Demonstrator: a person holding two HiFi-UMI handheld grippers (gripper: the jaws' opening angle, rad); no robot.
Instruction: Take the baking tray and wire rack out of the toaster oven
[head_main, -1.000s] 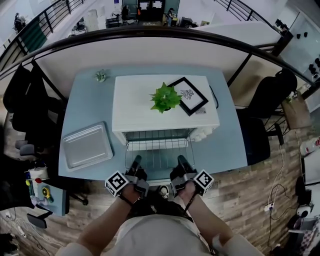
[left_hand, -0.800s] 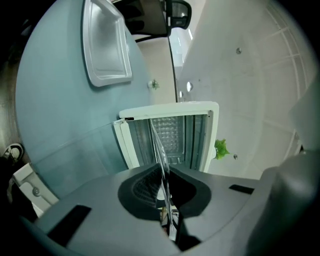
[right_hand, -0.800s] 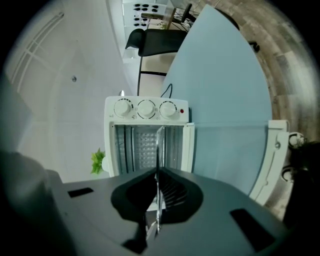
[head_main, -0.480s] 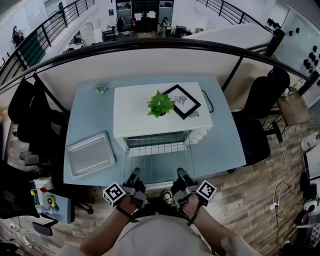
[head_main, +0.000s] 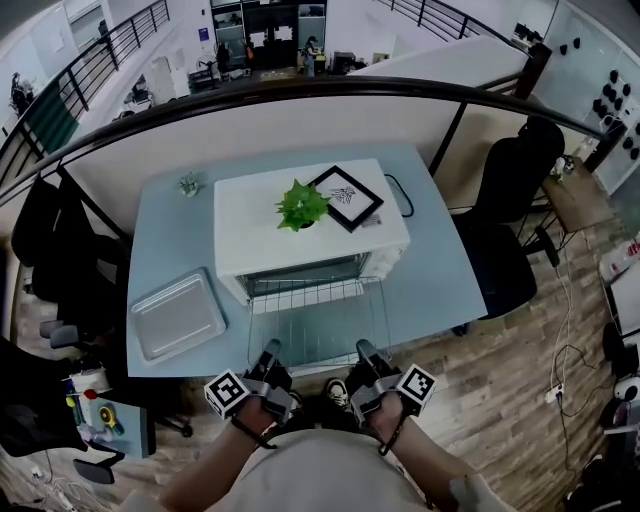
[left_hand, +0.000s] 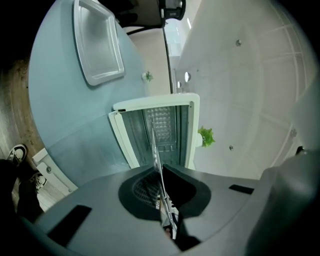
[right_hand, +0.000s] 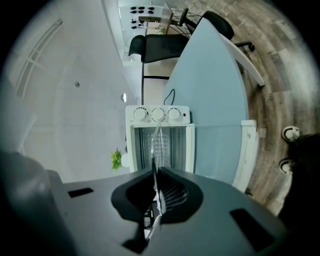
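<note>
Rack first: the wire rack (head_main: 316, 318) hangs in front of the toaster oven (head_main: 300, 240), far edge at the oven's mouth, near edge in my claws. The left gripper (head_main: 268, 352) is pinched tight on the near-left corner, and the right gripper (head_main: 366, 352) is pinched tight on the near-right. The head view gives me the whole grid lying flat. Each gripper view shows it only edge-on, a thin bright line running from between the jaws straight ahead toward the open cavity. The right gripper view picks up three knobs (right_hand: 157, 114) beyond its jaws. The baking tray (head_main: 177, 316) sits on the table (head_main: 440, 275), out past the left claw's outer side, well apart. On top of the oven I've got a plant (head_main: 300, 205) and a picture frame (head_main: 346, 197).
</note>
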